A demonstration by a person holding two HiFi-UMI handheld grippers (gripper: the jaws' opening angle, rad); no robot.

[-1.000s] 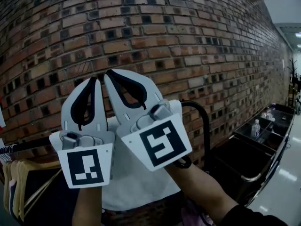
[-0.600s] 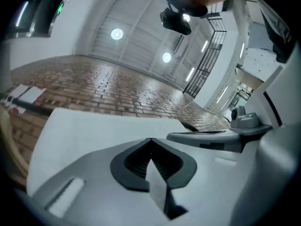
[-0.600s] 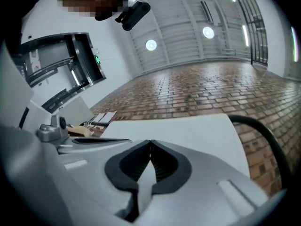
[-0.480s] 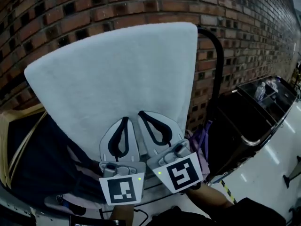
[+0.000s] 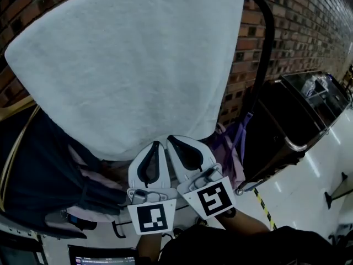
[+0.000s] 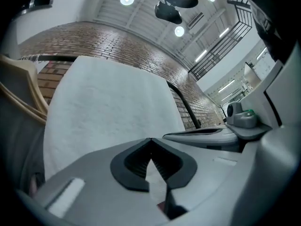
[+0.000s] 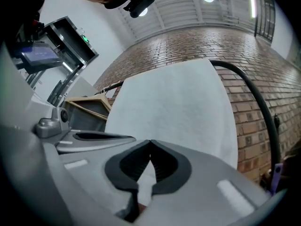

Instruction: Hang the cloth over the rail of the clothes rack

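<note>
The white terry cloth hung draped over the black metal clothes rack. The left gripper and right gripper, jaws together at its lower hem, probably needed only gentle, even smoothing.

Changes since the earlier pictures, head view:

- Left gripper and right gripper: formerly raised at frame centre against the brick wall; now low at bottom centre, their tips at the lower edge of the cloth.
- White cloth: formerly mostly hidden behind and below the grippers; now spread wide across the upper half of the frame, above them.
- Brick wall: formerly filling most of the frame; now only strips at the upper corners.
- Newly in frame: glossy floor at lower right.
- Dark hanging garments: larger, at the left.
- Black curved rack tube: now upper right.
</note>
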